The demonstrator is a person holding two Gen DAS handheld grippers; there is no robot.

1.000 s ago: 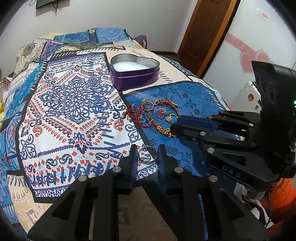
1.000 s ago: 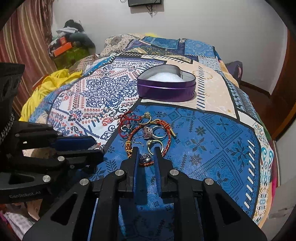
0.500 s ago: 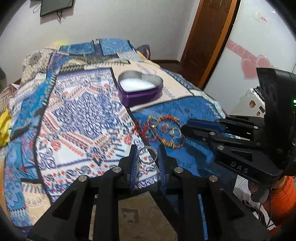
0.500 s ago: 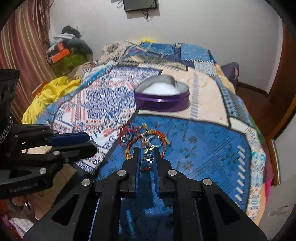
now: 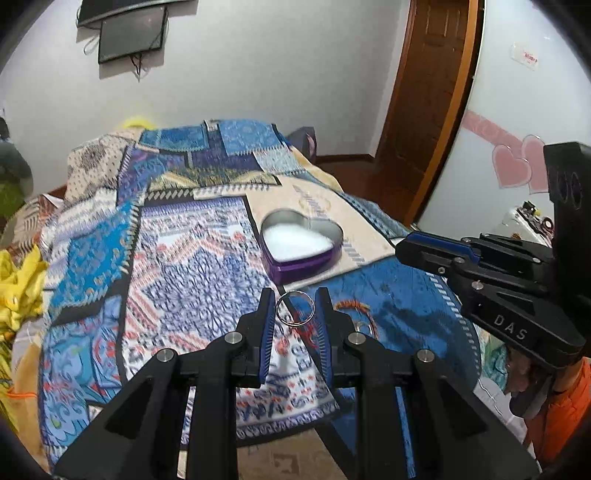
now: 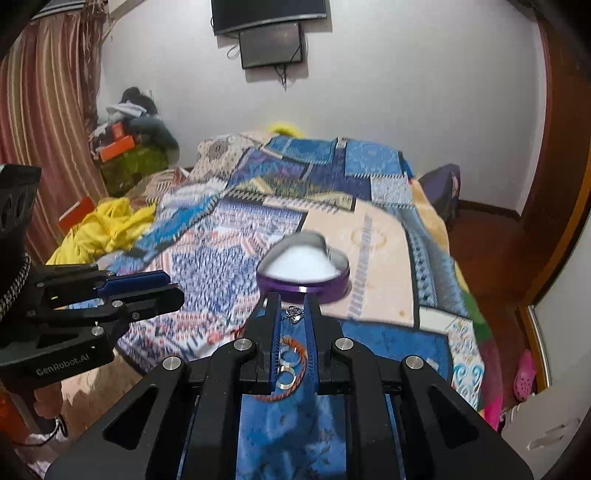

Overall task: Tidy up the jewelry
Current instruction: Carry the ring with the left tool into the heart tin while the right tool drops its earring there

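Left wrist view: the left gripper (image 5: 294, 306) clamps a thin silver metal ring (image 5: 295, 308); a purple heart-shaped tin (image 5: 301, 243) (white padded lining) sits at 12 o'clock on the patterned quilt (image 5: 177, 280).

Right wrist view: the right gripper (image 6: 292, 314) pinches a small sparkly silver charm (image 6: 294, 313); an orange beaded bracelet (image 6: 295, 360) lies at 6 o'clock.

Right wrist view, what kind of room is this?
Most likely a bedroom: a bed under a patchwork bedspread, a wall-mounted screen, and a pile of clothes in the corner by the curtain.
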